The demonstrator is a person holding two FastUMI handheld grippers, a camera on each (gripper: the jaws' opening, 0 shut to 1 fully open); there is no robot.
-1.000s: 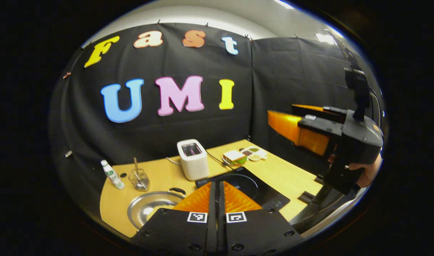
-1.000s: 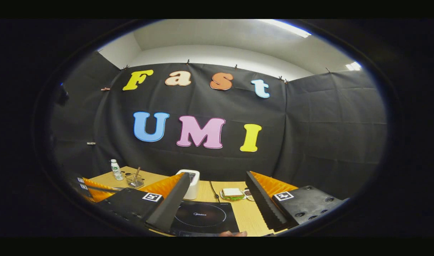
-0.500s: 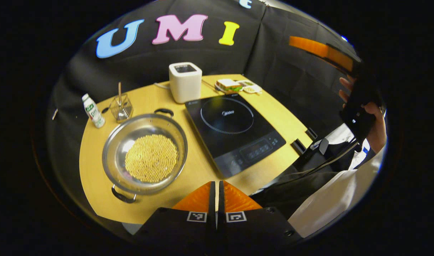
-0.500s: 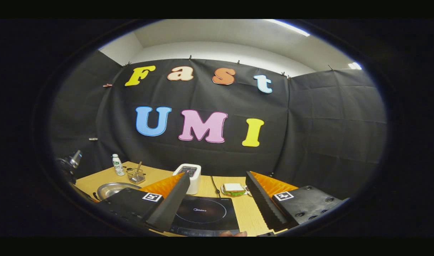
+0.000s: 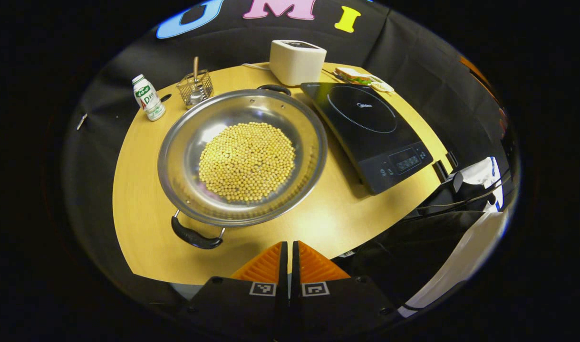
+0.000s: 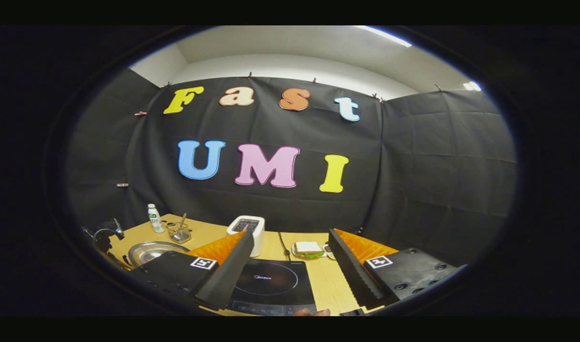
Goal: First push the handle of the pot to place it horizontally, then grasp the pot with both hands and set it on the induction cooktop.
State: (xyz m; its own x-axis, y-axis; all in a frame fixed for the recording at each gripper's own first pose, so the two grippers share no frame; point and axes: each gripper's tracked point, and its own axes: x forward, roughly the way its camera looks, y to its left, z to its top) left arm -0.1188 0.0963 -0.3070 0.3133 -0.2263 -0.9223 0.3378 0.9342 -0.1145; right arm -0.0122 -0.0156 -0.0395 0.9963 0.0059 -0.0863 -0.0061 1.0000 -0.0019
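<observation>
Below, pot [image 5: 242, 156] lies ahead-left of closed, empty left tongs [image 5: 290, 251]; right tongs [image 6: 290, 266] wide open, empty.

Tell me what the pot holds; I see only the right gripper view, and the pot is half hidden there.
Observer: In the left gripper view the pot holds a heap of yellow beans.
Operator: Report where its handles sit.
Observer: One black handle points toward the left gripper, the other handle toward the toaster.
Operator: Give the left jaws' state.
Observer: Shut, over the table at its near edge, touching nothing.
</observation>
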